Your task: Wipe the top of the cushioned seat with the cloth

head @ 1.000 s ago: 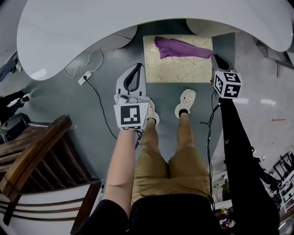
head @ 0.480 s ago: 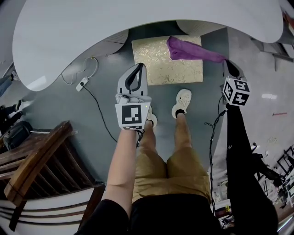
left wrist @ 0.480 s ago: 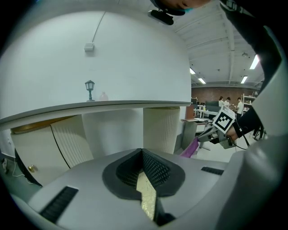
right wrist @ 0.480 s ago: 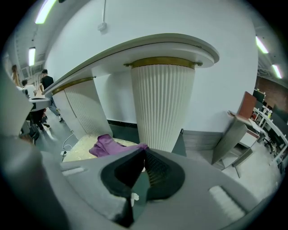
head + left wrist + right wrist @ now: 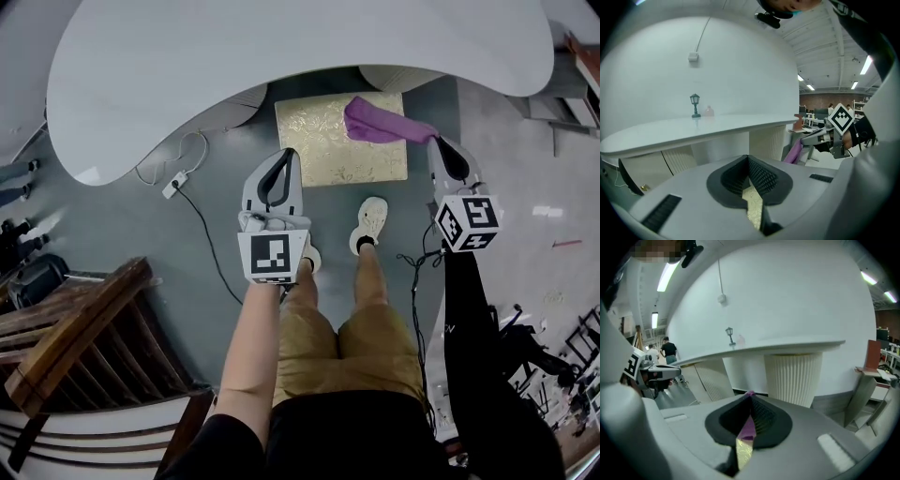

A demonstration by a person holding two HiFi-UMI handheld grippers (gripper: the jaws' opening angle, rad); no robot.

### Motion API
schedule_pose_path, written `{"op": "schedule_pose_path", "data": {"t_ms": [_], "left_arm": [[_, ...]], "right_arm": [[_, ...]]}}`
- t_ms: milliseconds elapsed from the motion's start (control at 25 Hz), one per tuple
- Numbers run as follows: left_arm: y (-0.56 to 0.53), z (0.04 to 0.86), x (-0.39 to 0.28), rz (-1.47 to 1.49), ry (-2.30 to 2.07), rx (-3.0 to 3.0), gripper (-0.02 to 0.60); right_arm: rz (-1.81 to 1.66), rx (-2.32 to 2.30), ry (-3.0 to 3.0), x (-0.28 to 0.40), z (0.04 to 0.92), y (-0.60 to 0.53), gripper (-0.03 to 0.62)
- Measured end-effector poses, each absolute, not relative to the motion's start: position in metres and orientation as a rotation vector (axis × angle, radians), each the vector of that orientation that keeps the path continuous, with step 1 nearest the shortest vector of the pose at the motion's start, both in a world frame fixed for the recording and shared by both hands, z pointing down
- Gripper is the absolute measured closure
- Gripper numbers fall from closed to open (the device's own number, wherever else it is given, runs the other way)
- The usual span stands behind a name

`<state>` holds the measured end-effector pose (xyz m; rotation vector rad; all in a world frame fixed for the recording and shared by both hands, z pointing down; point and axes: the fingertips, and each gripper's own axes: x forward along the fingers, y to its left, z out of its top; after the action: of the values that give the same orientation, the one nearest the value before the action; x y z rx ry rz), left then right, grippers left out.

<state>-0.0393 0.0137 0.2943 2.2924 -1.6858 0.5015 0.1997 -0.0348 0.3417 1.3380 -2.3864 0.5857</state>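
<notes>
Head view — right tongs (image 5: 441, 146) pinch purple cloth (image 5: 379, 122) over seat (image 5: 319, 141).

Purple cloth (image 5: 382, 122) on gold seat (image 5: 317, 141), right side; right tongs (image 5: 436, 143) at its end.

The person wears khaki shorts (image 5: 345, 349), a black shirt (image 5: 347, 436) and white shoes (image 5: 372, 220).

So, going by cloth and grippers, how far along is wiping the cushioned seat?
Done: the right gripper is shut on the purple cloth. In hand: the cloth drapes over the seat's far right corner. To do: the rest of the gold top lies bare; wiped or not, I cannot tell. The left gripper hangs shut, empty.
</notes>
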Motion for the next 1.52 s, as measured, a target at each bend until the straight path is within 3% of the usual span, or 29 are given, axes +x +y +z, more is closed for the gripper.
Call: {"op": "schedule_pose_path", "data": {"t_ms": [280, 760, 1520], "left_arm": [[0.011, 0.195, -0.04, 0.354, -1.728, 2.338, 0.574], [0.017, 0.068, -0.025, 0.295, -1.795, 2.409, 0.575], [0.015, -0.022, 0.005, 0.24, -1.885, 2.502, 0.574]], "right_arm": [[0.407, 1.327, -2.545, 0.157, 0.228, -0.03, 0.589], [0.174, 1.418, -2.582, 0.178, 0.094, -0.011, 0.589], [0.012, 1.361, -2.707, 0.197, -0.003, -0.012, 0.589]]}}
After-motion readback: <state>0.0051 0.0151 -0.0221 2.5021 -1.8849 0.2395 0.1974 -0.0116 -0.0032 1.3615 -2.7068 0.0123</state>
